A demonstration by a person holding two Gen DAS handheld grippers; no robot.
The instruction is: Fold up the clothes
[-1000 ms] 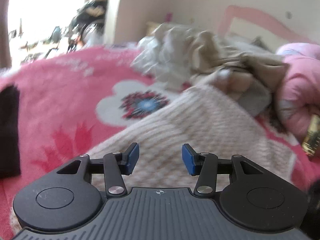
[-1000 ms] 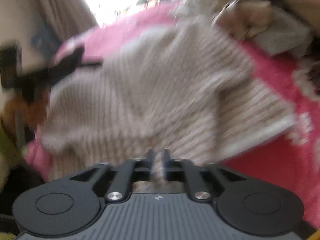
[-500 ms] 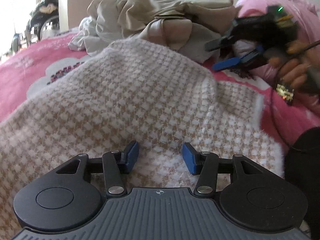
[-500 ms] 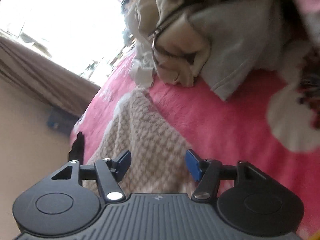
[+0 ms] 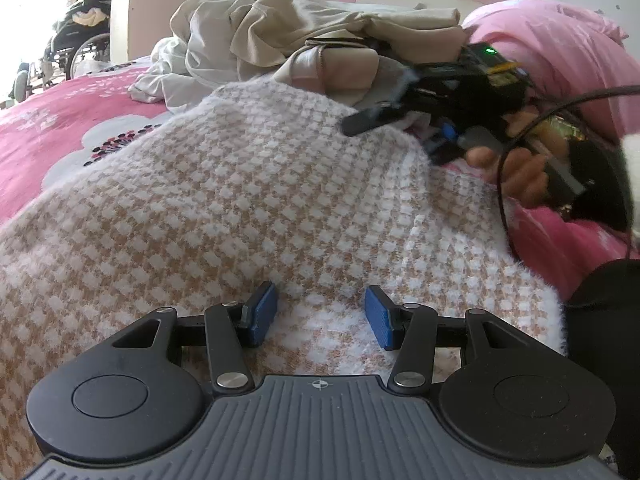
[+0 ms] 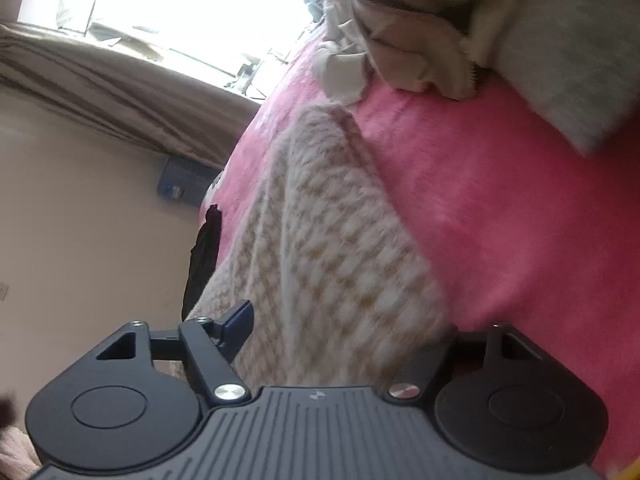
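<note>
A beige and white checked knit sweater (image 5: 248, 200) lies spread on the pink bed blanket (image 5: 48, 128). My left gripper (image 5: 322, 316) is open, its blue pads just above the sweater's near part, holding nothing. The right gripper (image 5: 404, 128) shows in the left wrist view at the sweater's far right edge, held by a hand (image 5: 516, 176). In the right wrist view the right gripper (image 6: 340, 320) is open, and the sweater's edge (image 6: 332, 240) lies between its fingers; the right finger is hidden under the knit.
A heap of beige and grey clothes (image 5: 304, 48) lies at the back by the headboard, also in the right wrist view (image 6: 440, 40). A pink quilt (image 5: 560, 48) sits back right. A black garment (image 6: 202, 252) hangs at the bed's edge. A cable (image 5: 532, 120) trails from the right gripper.
My left gripper swung from the pink blanket onto the sweater, staying open. My right gripper opened, letting go of the knit, and has now moved closer along the sweater's edge.
</note>
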